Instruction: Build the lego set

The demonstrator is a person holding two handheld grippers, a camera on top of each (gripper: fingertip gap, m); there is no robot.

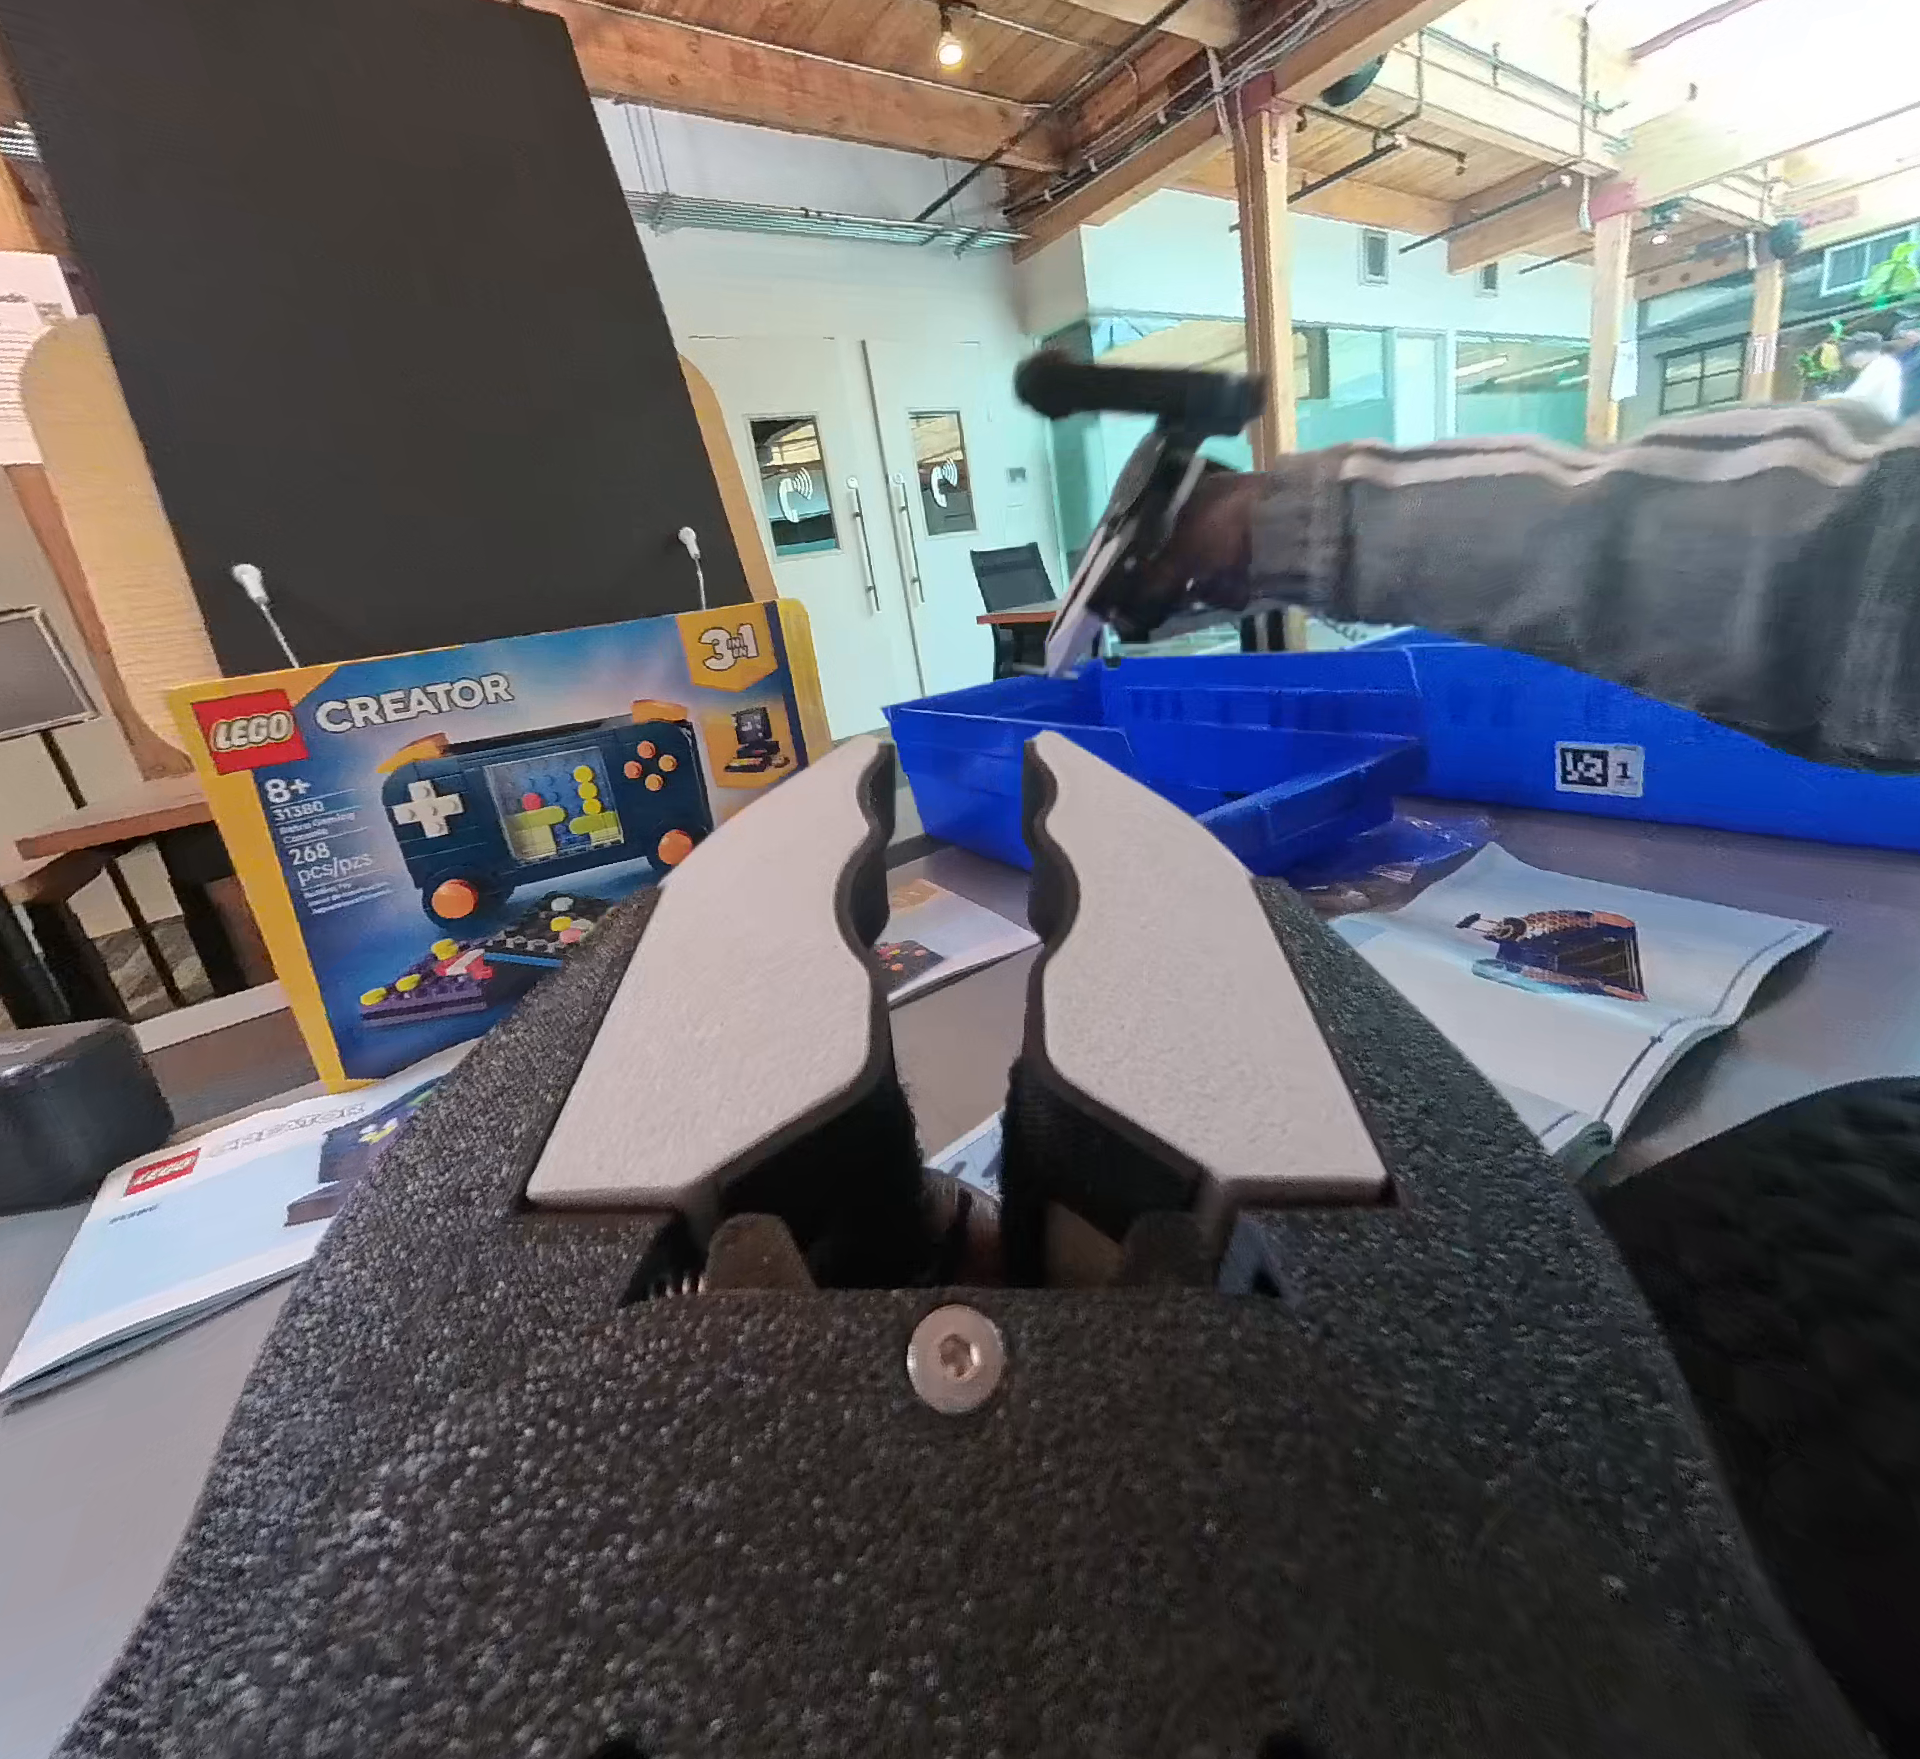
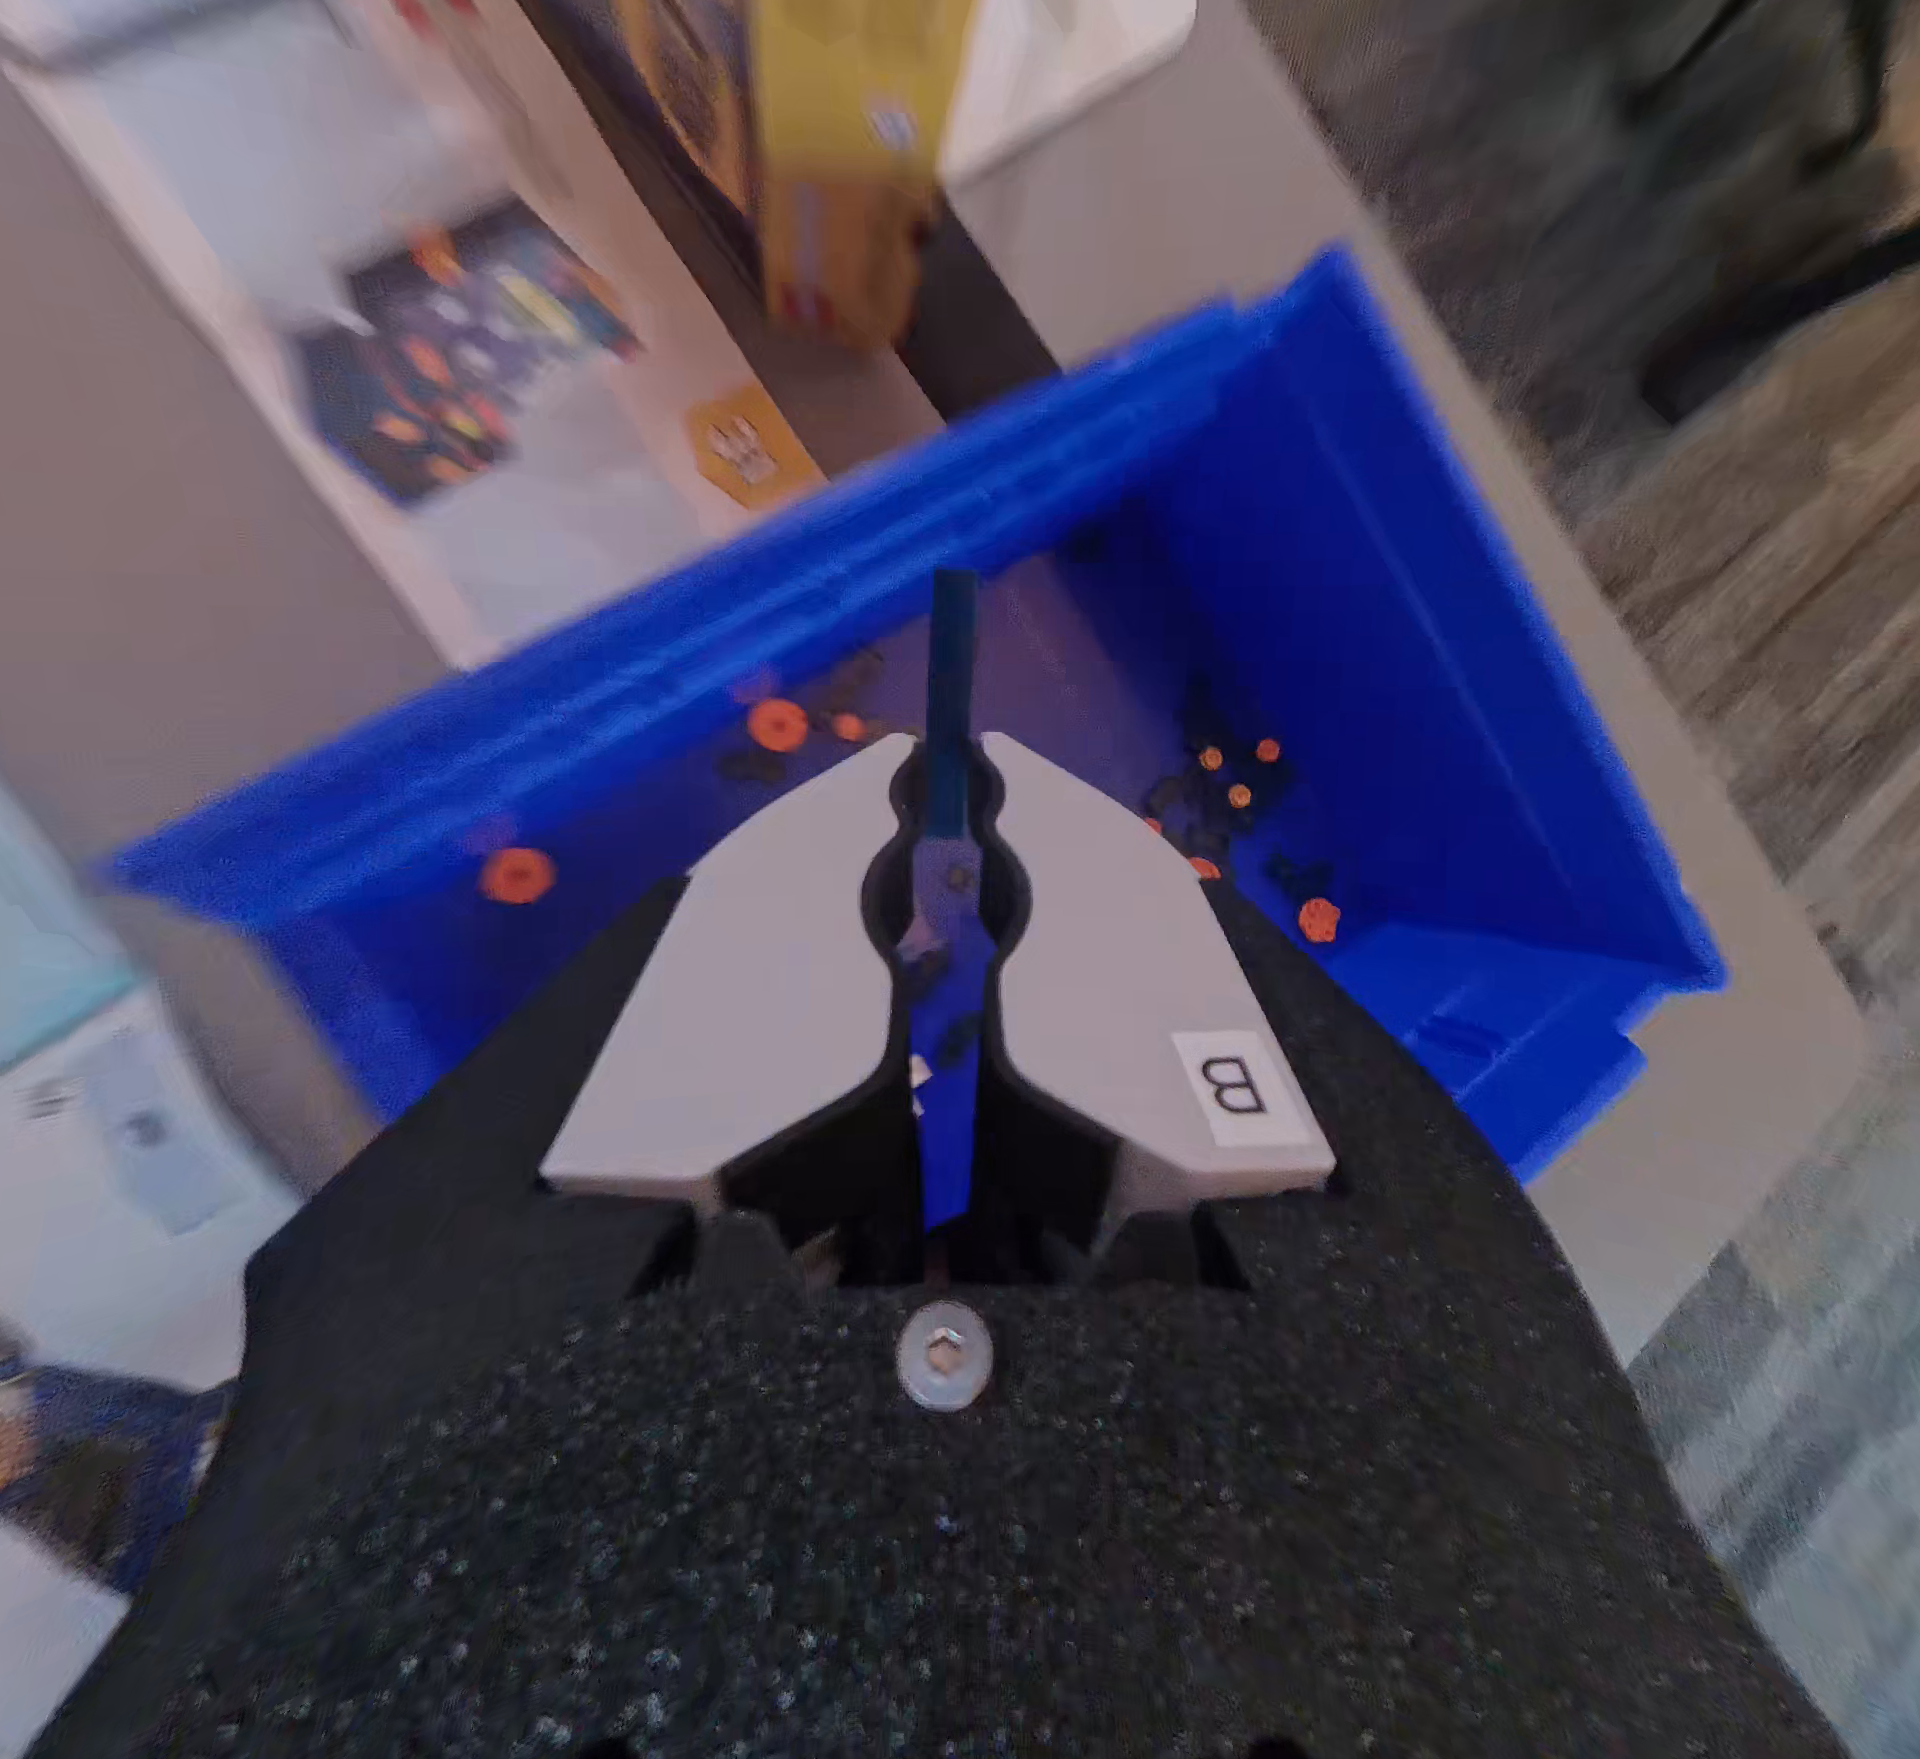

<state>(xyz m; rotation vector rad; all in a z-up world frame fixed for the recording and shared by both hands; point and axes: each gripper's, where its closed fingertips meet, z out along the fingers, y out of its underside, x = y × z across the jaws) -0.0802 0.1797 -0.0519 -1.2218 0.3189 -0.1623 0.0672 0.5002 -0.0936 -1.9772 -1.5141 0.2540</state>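
The grey counter (image 1: 1849, 888) fills the lower frame, carrying a blue bin (image 2: 1455, 587) at centre. Left of it stands the building-set box (image 1: 488, 836). The left claw (image 1: 958, 753) gapes slightly, holding nothing. The right claw (image 2: 948, 743), over the bin, pinches a thin dark-blue strip (image 2: 951, 670) above scattered orange pieces (image 2: 516, 875).

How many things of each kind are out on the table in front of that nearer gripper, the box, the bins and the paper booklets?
Toy box: 1
Blue bins: 2, maybe more behind
Booklets: 3 in view, one at left, one part hidden behind the fingers
Total: 6
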